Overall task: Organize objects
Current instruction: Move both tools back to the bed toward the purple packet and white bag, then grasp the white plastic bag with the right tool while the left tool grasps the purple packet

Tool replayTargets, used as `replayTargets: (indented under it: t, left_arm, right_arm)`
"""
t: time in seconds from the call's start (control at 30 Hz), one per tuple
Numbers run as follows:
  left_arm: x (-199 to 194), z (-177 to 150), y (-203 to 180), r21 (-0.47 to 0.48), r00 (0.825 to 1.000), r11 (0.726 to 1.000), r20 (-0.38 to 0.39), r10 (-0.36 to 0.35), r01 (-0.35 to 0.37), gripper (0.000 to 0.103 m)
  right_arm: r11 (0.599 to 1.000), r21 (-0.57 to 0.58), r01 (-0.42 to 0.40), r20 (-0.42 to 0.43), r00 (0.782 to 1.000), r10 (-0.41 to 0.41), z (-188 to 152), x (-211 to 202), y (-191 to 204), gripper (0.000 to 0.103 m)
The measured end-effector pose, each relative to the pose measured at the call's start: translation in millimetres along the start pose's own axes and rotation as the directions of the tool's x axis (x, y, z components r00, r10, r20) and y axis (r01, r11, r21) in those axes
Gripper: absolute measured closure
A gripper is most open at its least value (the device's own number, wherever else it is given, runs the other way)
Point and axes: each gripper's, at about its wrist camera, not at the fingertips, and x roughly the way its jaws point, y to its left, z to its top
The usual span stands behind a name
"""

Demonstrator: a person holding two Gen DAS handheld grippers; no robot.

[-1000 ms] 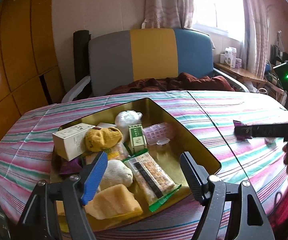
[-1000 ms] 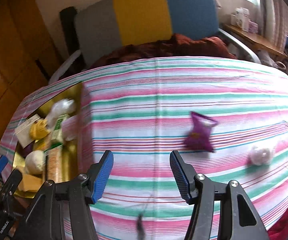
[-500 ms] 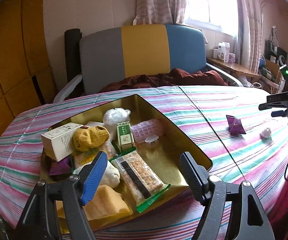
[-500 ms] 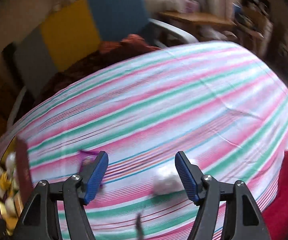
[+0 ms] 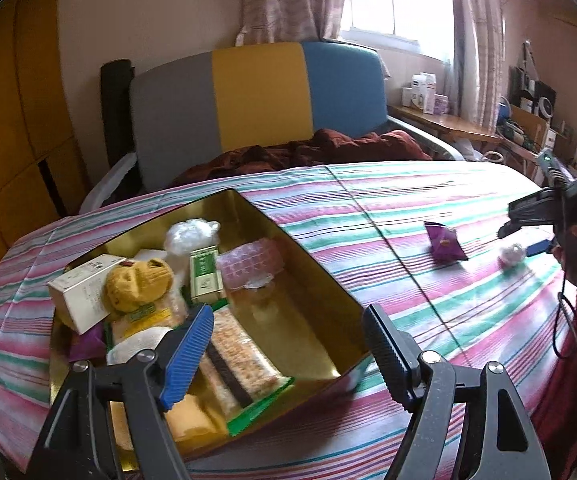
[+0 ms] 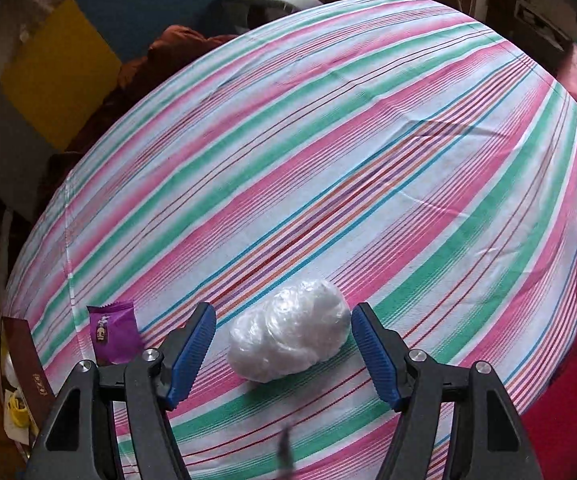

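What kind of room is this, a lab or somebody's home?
Most likely a lived-in home, perhaps a bedroom or sitting room. A table under a striped tablecloth stands by a grey, yellow and blue seat back, and a curtained window has a cluttered wooden shelf beneath it.

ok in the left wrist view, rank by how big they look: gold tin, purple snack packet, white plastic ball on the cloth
1. gold tin, by far
2. purple snack packet
3. white plastic ball

The tin is nearest the camera, which exaggerates its lead.
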Motion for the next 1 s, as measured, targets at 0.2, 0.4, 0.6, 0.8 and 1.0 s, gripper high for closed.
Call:
replayTargets:
  t: [0.2, 0.4, 0.6, 0.8, 1.0]
  left_arm:
    - [1, 3, -10, 0.020, 0.999, 0.999, -0.001, -0.038, 0.038, 0.025]
    - [1, 10, -23, 0.042, 0.997, 0.996, -0.001, -0.079, 0.079, 0.024]
    - [7, 23, -49, 0.080, 0.990, 0.986, -0.008, -0.144, 0.144, 0.023]
    - [26, 39, -80, 0.095, 0.974, 0.970, -0.051, -0.219, 0.223, 0.023]
    - [62, 52, -110, 0.105, 0.966, 0.963, -0.098, -0.238, 0.248, 0.023]
  right_arm:
    - [0.999, -0.046, 0.012, -0.030, 0.999, -0.013, -1, 10, 11, 0.042]
    - [0.993, -0.115, -0.007, 0.006, 1.000, 0.008, -6, 4, 26, 0.046]
    - [0.988, -0.155, 0.024, 0.040, 0.999, -0.018, -10, -2, 37, 0.046]
    - [0.992, -0.124, 0.015, 0.064, 0.998, -0.007, -7, -9, 37, 0.046]
    - [0.992, -0.126, -0.009, 0.070, 0.997, 0.018, -5, -7, 35, 0.046]
